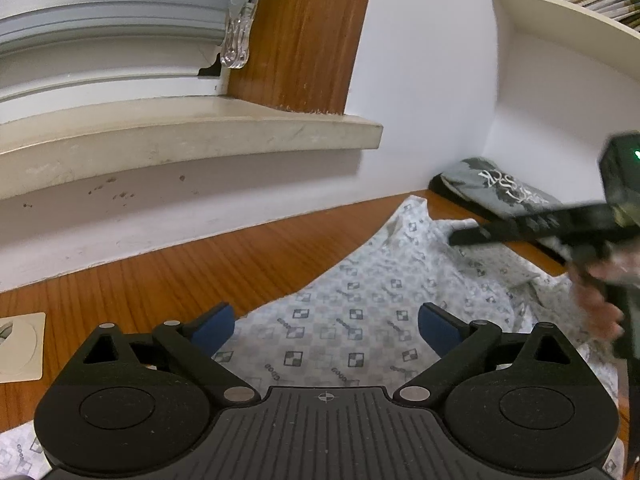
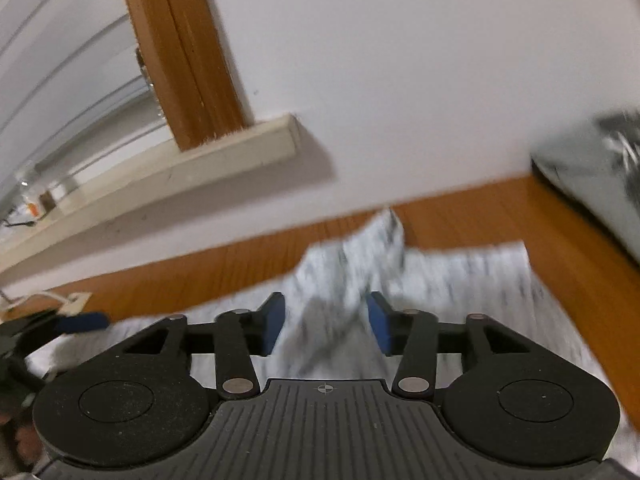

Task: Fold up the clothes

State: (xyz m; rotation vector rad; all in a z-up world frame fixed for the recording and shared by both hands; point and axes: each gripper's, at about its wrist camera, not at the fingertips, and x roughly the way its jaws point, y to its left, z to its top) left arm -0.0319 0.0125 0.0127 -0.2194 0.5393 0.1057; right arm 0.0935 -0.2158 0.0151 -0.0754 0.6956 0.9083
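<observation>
The right wrist view is smeared with blur, so the shirt point(image 2: 400, 280) shows only as pale streaks on the wooden worktop point(image 2: 500, 216). The right claw point(image 2: 326, 322) stands half spread, a raised fold between its pads, seemingly untouched. The left claw point(image 1: 326, 326) gapes wide over the shirt point(image 1: 360, 312), pinching nothing. A folded grey garment point(image 1: 496, 192) lies beyond, partly hidden.

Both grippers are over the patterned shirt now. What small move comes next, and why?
Probably lower the left gripper and close on the patterned shirt: its jaws stand wide open over flat cloth on the wooden table, holding nothing, and a fold needs a gripped edge.
</observation>
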